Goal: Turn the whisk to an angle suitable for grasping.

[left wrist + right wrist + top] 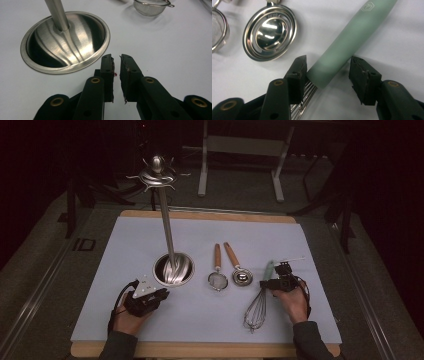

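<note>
Whisk (352, 37) handle lies between the spread right gripper (328, 72); left gripper (117, 65) nearly pressed together.

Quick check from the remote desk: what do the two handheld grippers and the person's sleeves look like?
Both grippers, left and right, are black with brass-coloured rivets and trailing black cables. A grey three-cornered plate tops the left one. The sleeves are dark grey.

The table (100, 285) is looked down on from above its near edge, facing forward, so that the whole mat is taken in; the round steel base (65, 42) is seen close and low from its near right by the left gripper view; the whisk (347, 42) is viewed closer still, from just beside the steel base's right; the strainer (151, 7) is shared by all three views.
</note>
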### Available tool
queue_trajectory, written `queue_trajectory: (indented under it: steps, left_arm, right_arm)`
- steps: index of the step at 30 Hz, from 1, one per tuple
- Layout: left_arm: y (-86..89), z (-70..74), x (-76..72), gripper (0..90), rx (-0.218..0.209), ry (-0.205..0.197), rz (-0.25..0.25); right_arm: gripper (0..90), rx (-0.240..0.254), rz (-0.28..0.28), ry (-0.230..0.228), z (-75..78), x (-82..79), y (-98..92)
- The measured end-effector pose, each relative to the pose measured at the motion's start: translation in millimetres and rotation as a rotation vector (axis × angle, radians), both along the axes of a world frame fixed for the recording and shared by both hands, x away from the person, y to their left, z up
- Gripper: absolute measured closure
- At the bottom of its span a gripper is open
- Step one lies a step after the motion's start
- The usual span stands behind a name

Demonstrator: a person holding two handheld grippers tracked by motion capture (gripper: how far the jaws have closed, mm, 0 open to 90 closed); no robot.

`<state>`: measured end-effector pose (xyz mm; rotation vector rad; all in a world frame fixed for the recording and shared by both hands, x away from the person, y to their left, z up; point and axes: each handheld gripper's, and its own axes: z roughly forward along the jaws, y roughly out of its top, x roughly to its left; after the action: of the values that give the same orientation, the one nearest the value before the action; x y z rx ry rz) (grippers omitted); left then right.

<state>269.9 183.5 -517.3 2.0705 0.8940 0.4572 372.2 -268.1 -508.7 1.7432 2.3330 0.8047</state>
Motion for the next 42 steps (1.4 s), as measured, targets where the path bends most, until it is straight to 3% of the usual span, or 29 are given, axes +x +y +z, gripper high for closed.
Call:
queue_trajectory:
  steps: [9,16,17,18,20,23,25,31,36,42]
  left_arm:
    - [3.0,-2.6,1.9,81.2,0.016,-0.001,0.014]
    - [6.2,-3.6,2.9,81.2,0.004,0.003,0.029]
    - [6.2,-3.6,2.9,81.2,0.004,0.003,0.029]
    - [6.3,-4.2,3.0,81.2,0.004,0.002,0.032]
    - [6.4,-4.5,3.2,81.2,0.008,0.002,0.032]
    - [6.5,-4.8,3.5,81.1,0.007,0.000,0.036]
    - [7.5,-5.1,4.0,80.7,0.011,-0.003,0.047]
    - [13.2,-6.6,6.4,79.1,0.024,-0.016,0.085]
    - [18.0,-7.8,7.8,77.8,0.023,-0.017,0.102]
    - [25.6,-8.7,9.6,74.6,0.013,-0.033,0.145]
  right_arm:
    - [57.0,-0.017,0.067,0.077,4.9,7.6,-12.5]
    - [65.1,-0.138,0.137,0.093,13.5,11.2,-13.0]
    - [65.1,-0.138,0.137,0.093,13.5,11.2,-13.0]
    - [68.4,-0.200,0.172,0.085,17.4,11.6,-12.7]
    - [68.4,-0.215,0.186,0.085,17.8,11.8,-12.4]
    - [68.3,-0.216,0.197,0.090,18.1,13.0,-12.7]
    - [67.9,-0.170,0.197,0.099,17.2,16.5,-16.0]
    - [66.6,-0.137,0.180,0.133,15.2,23.4,-16.6]
    - [65.2,-0.149,0.188,0.166,9.5,30.2,-11.2]
    - [68.6,-0.238,0.203,0.175,11.0,32.0,-0.8]
